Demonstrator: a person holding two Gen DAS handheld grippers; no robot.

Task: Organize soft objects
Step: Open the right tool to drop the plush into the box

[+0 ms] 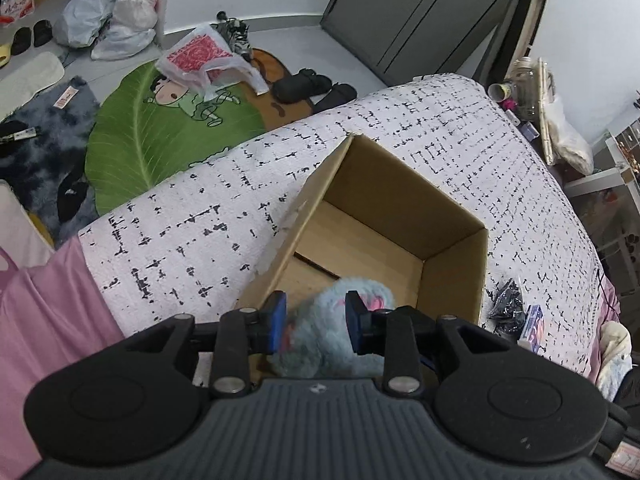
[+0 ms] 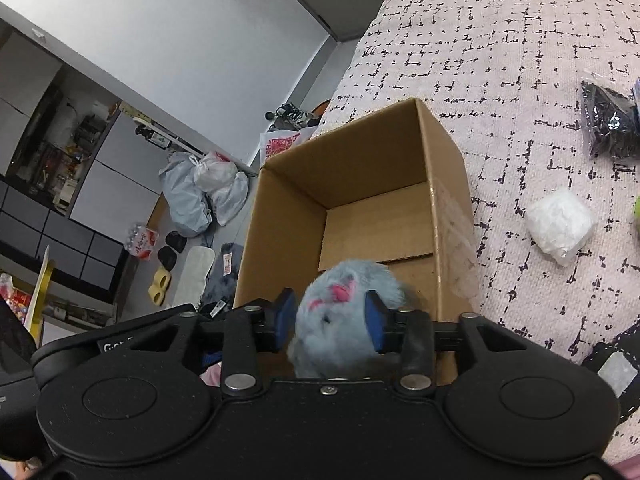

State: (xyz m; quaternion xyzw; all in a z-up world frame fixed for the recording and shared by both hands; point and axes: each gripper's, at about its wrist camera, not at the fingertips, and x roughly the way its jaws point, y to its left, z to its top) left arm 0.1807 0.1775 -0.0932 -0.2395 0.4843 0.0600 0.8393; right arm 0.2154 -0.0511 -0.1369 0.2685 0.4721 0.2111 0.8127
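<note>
A fluffy light-blue plush toy with pink marks sits between the blue pads of my left gripper (image 1: 316, 320) and shows in the left wrist view (image 1: 320, 340). A like blue plush (image 2: 340, 312) sits between the pads of my right gripper (image 2: 330, 318). Both grippers are shut on plush at the near rim of an open cardboard box (image 1: 456, 276), which also shows in the right wrist view (image 2: 288, 216). The box stands on a white bed cover with black marks (image 1: 180, 232). Its inside is bare. I cannot tell whether it is one toy or two.
On the bed lie a black packet (image 2: 612, 124), a white wrapped lump (image 2: 560, 224) and a small box (image 1: 534, 324). A pink sheet (image 1: 52, 312) hangs at the left. The floor beyond holds a green leaf mat (image 1: 132, 140), bags (image 1: 120, 20) and shoes.
</note>
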